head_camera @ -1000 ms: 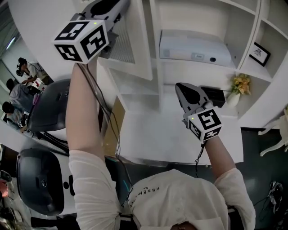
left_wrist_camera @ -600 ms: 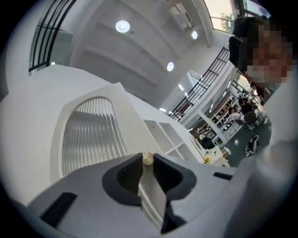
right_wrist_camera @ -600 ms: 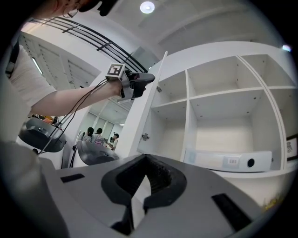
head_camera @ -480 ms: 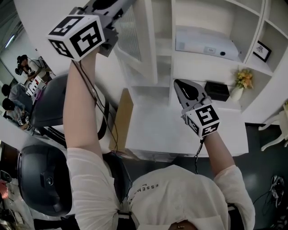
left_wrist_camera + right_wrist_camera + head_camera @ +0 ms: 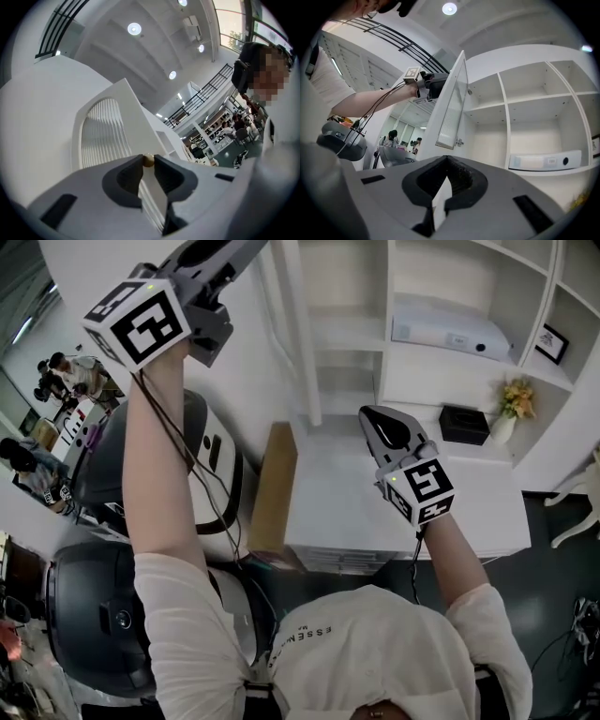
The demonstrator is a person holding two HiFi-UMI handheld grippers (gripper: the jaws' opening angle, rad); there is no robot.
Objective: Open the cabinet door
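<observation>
The white cabinet door (image 5: 292, 334) with a ribbed glass panel (image 5: 101, 136) stands swung wide, seen nearly edge-on in the head view. My left gripper (image 5: 246, 247) is raised at the top left, shut on the door's small brass knob (image 5: 148, 160), which sits pinched between the pads. In the right gripper view the door (image 5: 451, 101) hangs open with the left gripper (image 5: 433, 86) at its outer edge. My right gripper (image 5: 377, 418) hovers over the white counter (image 5: 375, 512) below the open shelves, jaws shut with nothing in them (image 5: 446, 157).
A white projector (image 5: 450, 334) lies on a shelf inside the cabinet. A black box (image 5: 464, 423), a vase of yellow flowers (image 5: 511, 407) and a framed picture (image 5: 551, 343) stand to the right. A cardboard sheet (image 5: 272, 488) leans beside the counter; dark chairs (image 5: 141, 465) and people are at the left.
The door has swung further open toward the left, and my left gripper has moved left with the knob. The right gripper keeps its pose while the whole view shifts sideways.
</observation>
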